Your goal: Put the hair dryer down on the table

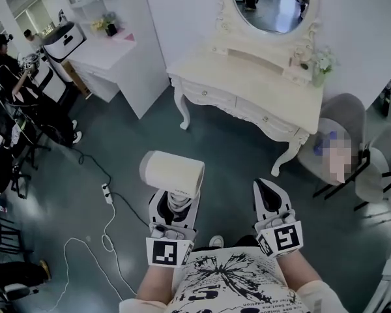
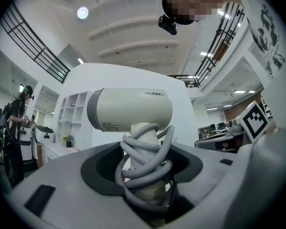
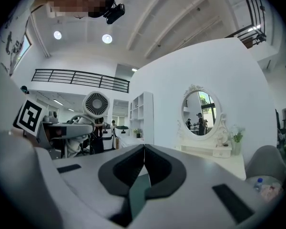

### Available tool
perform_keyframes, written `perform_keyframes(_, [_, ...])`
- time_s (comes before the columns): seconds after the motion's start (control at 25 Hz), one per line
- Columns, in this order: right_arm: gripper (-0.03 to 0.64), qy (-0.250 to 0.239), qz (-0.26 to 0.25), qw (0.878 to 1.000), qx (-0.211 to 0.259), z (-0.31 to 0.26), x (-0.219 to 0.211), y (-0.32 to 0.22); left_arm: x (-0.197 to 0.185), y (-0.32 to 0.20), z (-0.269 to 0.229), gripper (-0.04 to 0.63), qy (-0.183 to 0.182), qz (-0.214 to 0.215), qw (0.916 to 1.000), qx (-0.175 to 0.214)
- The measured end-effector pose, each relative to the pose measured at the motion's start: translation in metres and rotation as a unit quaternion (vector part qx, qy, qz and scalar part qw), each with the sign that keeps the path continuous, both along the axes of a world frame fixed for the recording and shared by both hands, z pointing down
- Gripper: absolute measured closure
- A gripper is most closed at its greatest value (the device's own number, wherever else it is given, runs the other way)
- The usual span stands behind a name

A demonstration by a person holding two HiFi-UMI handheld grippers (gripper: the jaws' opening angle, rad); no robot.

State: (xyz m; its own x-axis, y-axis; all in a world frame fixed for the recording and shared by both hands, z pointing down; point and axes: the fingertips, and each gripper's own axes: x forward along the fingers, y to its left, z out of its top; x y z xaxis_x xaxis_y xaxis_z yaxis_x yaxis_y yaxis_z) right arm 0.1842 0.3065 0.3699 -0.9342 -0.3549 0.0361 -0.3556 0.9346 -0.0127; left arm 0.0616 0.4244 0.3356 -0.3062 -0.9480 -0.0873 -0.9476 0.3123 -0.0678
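Note:
A cream hair dryer [image 1: 173, 171] stands upright in my left gripper [image 1: 174, 204], its barrel pointing left. The jaws are shut on its handle, which has the grey cord [image 2: 145, 159] wound around it. In the left gripper view the hair dryer [image 2: 131, 109] fills the middle above the jaws. My right gripper [image 1: 269, 197] is held level beside it, shut with nothing between its jaws; in its own view the right gripper [image 3: 144, 149] has its tips touching. The white dressing table [image 1: 247, 90] with an oval mirror [image 1: 274, 5] stands ahead across the floor.
A grey chair [image 1: 342, 139] stands right of the dressing table. A white desk [image 1: 114, 60] with shelves is at the back left. A white cable and power strip [image 1: 107, 194] lie on the dark floor at left. A person [image 1: 6, 70] stands at the far left.

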Motion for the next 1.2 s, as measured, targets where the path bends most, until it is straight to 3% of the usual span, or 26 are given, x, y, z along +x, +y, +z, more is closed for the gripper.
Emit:
perform_keyframes(0.24, [0.598,0.013,-0.001,1.000,-0.001,0.010,-0.033,-0.031,-0.034,-0.028,0.014,0.342,0.008,-0.002,0.9999,-0.010])
perform_keyframes(0.52, [0.598,0.006,-0.011,1.000,-0.004,0.019,-0.066,-0.111,-0.064,-0.094,0.023,0.342,0.001,-0.023,0.9997,-0.011])
perform_keyframes(0.8, [0.598,0.001,-0.041,0.999,0.001,0.003,-0.105,-0.212,-0.094,-0.195,0.012,0.342,0.007,-0.046,0.9989,-0.002])
perform_keyframes(1.2, [0.598,0.014,-0.044,0.999,-0.005,0.012,-0.129,-0.353,-0.114,-0.342,0.015,0.342,0.009,-0.035,0.9993,-0.004])
